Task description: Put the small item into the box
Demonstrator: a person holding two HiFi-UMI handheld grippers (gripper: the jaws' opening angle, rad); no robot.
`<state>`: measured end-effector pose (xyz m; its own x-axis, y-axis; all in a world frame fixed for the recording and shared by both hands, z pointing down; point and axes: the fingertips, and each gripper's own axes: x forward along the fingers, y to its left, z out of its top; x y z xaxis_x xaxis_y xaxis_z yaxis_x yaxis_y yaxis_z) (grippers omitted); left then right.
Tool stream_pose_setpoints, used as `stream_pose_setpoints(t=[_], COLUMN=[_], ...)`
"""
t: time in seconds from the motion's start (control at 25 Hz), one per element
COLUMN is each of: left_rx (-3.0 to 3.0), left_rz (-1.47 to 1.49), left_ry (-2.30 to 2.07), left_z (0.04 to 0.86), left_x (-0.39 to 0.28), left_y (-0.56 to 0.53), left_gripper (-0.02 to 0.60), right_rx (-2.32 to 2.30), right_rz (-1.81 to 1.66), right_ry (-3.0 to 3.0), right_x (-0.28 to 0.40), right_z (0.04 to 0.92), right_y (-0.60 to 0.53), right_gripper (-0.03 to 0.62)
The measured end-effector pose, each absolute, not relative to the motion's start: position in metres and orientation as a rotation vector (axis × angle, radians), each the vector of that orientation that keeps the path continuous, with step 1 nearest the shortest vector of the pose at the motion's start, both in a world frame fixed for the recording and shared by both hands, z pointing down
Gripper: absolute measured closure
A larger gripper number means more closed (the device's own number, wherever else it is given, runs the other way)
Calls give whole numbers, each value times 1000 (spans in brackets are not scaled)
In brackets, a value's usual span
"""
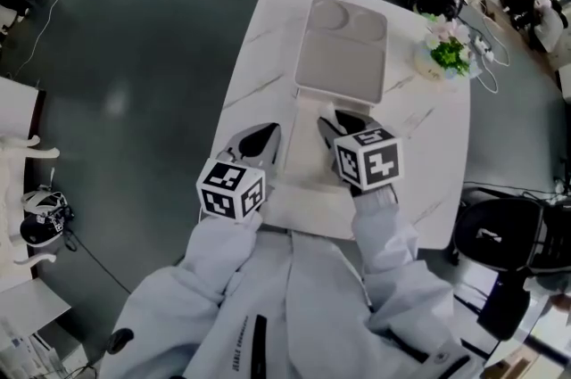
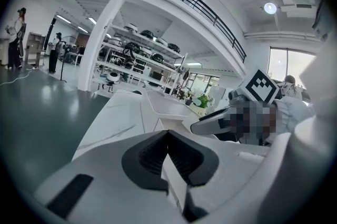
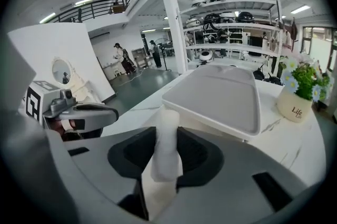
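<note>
- Sleeves: pale grey matte fabric, lower centre of the head view.
- Marker cubes: black-and-white squares on hard faces, one on each gripper, just above the sleeves.
- Left gripper: smooth white shell with dark ribbed pads. The jaws are closed tip to tip in a V with nothing between them. In the head view it sits left of centre, over the table edge.
- Right gripper: same build. The jaws stand partly apart and clamp the item.
- Item: a white, soft-looking, matte roll, roughly cylindrical. It stands upright between the pads, lower centre of the right gripper view, and its top rises above them. It is just in front of the box's near edge, not inside it.
- Box: wide grey top panel, smooth, with rounded corners and a raised rim, and a paler body under it. Centre of the right gripper view. From the head view, two shallow round recesses mark the far end.
- Pot: cream, glossy and rounded, holding green leaves and pale flowers. Right edge of the frame, beside the box.
- Table: white slab with faint grey marble veins.
- Floor: dark and glossy, upper left of the head view.
- Shelves: white racks carrying dark rounded objects, upper right.
</note>
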<state>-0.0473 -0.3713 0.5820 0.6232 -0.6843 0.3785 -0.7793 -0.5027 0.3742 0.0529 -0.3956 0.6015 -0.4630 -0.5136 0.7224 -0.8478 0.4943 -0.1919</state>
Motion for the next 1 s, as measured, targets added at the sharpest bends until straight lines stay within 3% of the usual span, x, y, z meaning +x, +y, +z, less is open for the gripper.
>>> stream_pose_setpoints(t=[1.0], left_rx=[2313], left_rz=[253], left_ry=[-1084], left_z=[594], left_x=[-52], left_y=[-390], left_gripper=[583], right_rx=[950], right_rz=[723], right_ry=[-1856], right_x=[37], right_z=[661], right_y=[-396], right_gripper=[473])
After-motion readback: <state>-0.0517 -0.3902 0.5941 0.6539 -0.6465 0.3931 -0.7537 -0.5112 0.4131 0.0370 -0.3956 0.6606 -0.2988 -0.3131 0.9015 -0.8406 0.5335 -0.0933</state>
